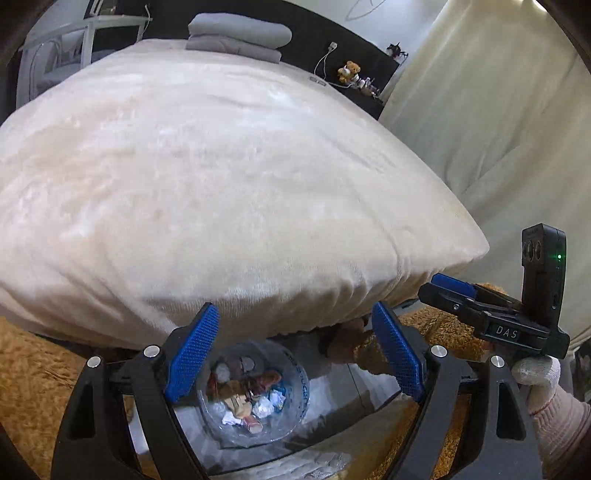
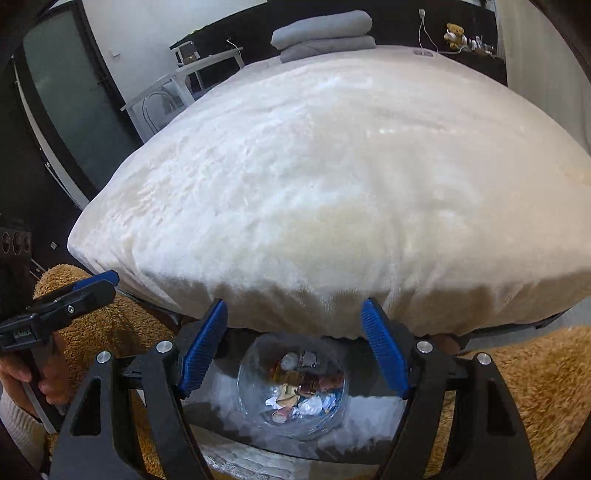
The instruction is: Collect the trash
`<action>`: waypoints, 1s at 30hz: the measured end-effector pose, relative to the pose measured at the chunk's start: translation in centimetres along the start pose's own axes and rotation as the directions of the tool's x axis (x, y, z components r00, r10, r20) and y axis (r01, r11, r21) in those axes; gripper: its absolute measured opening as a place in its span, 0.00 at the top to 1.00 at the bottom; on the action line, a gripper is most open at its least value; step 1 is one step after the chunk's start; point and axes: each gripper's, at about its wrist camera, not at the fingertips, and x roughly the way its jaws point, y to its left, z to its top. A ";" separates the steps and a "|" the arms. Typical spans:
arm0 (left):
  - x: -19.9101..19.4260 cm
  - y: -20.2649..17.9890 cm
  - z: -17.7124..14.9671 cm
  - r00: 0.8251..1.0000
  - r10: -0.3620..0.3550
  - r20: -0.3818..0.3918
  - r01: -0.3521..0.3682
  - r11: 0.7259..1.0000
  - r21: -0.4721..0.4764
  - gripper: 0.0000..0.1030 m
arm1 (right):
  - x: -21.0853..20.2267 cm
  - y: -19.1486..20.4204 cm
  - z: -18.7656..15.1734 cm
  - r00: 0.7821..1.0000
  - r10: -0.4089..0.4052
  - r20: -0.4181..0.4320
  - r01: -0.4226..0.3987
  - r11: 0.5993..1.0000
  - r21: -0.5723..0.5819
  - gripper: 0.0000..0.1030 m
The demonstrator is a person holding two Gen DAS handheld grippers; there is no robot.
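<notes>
A clear glass bowl point(image 1: 255, 395) holds several crumpled wrappers and paper scraps point(image 1: 247, 391). It stands on a white surface by the bed's foot, just below and between the fingers of my left gripper point(image 1: 291, 354), which is open and empty. In the right wrist view the same bowl point(image 2: 293, 391) with the trash point(image 2: 299, 391) sits below my right gripper point(image 2: 293, 347), also open and empty. The right gripper shows in the left wrist view point(image 1: 454, 291), and the left gripper in the right wrist view point(image 2: 92, 284); they are side by side.
A large bed with a cream fleece cover point(image 1: 221, 184) fills the view beyond the bowl. Folded grey blankets point(image 1: 236, 35) lie at its far end. A brown shaggy rug point(image 2: 517, 387) covers the floor. A curtain point(image 1: 498, 129) hangs on the right.
</notes>
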 end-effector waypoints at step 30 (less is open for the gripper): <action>-2.7 2.7 6.6 0.969 0.002 0.249 -0.041 0.988 0.152 0.06 | -2.2 0.2 7.5 0.934 -0.044 0.353 0.125 0.969 -0.212 0.05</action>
